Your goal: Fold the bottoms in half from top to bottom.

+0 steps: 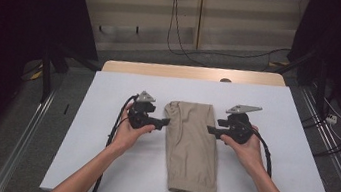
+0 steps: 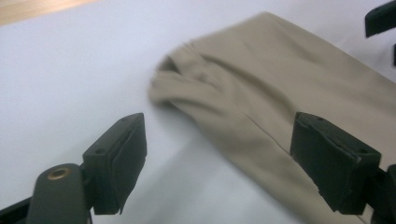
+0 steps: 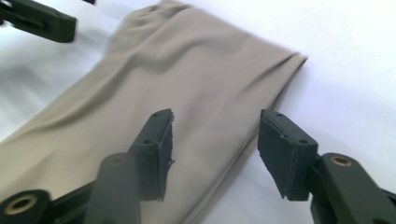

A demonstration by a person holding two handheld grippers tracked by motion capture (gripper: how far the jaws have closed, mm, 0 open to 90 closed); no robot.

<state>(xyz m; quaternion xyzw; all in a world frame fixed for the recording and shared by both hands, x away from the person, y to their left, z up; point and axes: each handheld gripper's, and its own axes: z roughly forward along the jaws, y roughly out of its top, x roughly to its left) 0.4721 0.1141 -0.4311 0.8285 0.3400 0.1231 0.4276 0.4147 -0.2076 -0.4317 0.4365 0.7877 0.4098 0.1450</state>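
A folded beige garment (image 1: 192,144) lies lengthwise down the middle of the white table (image 1: 96,146), and its near end hangs over the front edge. My left gripper (image 1: 165,121) sits level at the garment's left edge near the far end, open, with its tips pointing at the cloth. In the left gripper view its jaws (image 2: 219,158) stand wide apart over the garment's rumpled corner (image 2: 187,79). My right gripper (image 1: 210,130) faces it from the right edge, open. In the right gripper view its jaws (image 3: 217,149) straddle the garment's side fold (image 3: 187,84) without pressing on it.
A strip of wooden tabletop (image 1: 192,72) runs behind the white surface. Cables (image 1: 181,42) lie on the floor beyond the table. Metal rails (image 1: 25,146) run along the floor on both sides. White surface lies bare to the left and right of the garment.
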